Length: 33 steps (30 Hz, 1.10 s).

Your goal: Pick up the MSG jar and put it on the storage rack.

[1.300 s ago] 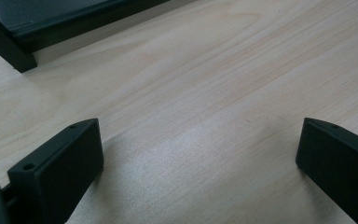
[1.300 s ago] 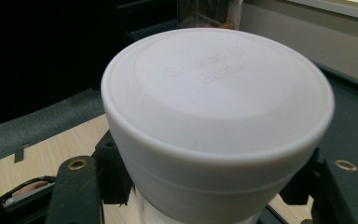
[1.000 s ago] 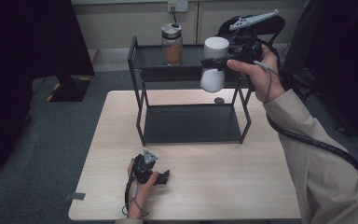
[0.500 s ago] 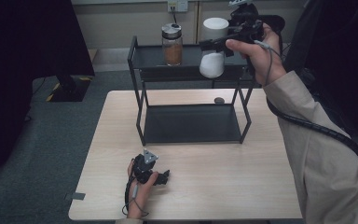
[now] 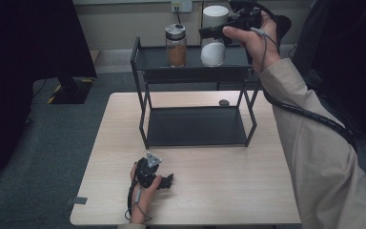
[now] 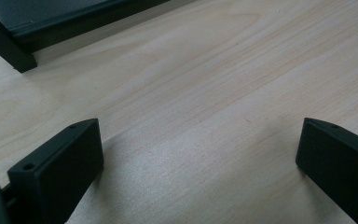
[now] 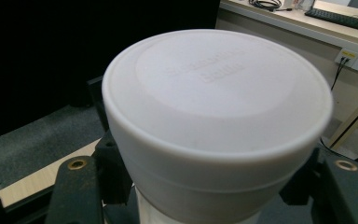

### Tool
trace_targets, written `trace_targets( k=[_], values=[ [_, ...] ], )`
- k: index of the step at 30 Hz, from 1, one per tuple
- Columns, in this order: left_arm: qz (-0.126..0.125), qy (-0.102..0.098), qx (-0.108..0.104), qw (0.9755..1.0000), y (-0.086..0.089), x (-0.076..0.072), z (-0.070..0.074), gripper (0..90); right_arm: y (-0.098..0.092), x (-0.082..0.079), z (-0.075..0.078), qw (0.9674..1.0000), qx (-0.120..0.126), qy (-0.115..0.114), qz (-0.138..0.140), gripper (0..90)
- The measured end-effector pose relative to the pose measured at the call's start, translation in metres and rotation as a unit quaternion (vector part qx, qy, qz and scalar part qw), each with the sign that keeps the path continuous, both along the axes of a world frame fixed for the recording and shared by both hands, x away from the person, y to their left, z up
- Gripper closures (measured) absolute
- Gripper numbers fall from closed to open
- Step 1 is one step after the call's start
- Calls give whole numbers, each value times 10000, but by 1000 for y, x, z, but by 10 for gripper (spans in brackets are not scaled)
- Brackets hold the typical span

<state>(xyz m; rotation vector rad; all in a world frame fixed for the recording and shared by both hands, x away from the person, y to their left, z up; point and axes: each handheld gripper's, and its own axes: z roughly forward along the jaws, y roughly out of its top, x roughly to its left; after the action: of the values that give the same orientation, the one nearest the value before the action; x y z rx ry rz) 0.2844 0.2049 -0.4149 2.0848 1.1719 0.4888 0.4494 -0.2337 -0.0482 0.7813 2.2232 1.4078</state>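
Observation:
My right gripper point(image 5: 214, 29) is shut on a white jar point(image 5: 214, 36) with a wide white lid and holds it in the air above the top shelf of a black metal rack point(image 5: 143, 71). In the right gripper view the jar's lid point(image 7: 216, 93) sits between the two black jaws, which clamp the neck below it. A glass jar point(image 5: 176, 45) with brown contents and a silver cap stands on the top shelf, left of the white jar. My left gripper point(image 5: 167, 181) rests on the wooden table point(image 5: 228, 191) near the front edge, jaws wide open on bare wood point(image 6: 200, 149).
The rack's lower shelf point(image 5: 195, 126) is bare. A small dark round object point(image 5: 224, 102) lies on the table behind the rack. A wall with a power socket point(image 5: 181, 5) runs behind the table. The rack's foot point(image 6: 7, 51) is close ahead of the left gripper.
My right gripper has lifted the white jar upward and slightly back, from in front of the top shelf to above it. The left gripper has stayed still.

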Motion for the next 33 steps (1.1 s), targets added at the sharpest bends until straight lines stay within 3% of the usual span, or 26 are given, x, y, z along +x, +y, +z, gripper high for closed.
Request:
trace_targets(
  k=[10, 21, 33],
  values=[
    [6, 2, -7, 10000, 0, 0, 0, 0, 8, 18, -6, 9996, -18, -22, -285, 346],
    [-5, 0, 7, 10000, 0, 0, 0, 0, 12, 32, -25, 9980, 37, 29, -635, 346],
    [-9, 2, 13, 10000, 0, 0, 0, 0, 17, 36, -35, 9975, 49, 93, -702, 345]
  ],
)
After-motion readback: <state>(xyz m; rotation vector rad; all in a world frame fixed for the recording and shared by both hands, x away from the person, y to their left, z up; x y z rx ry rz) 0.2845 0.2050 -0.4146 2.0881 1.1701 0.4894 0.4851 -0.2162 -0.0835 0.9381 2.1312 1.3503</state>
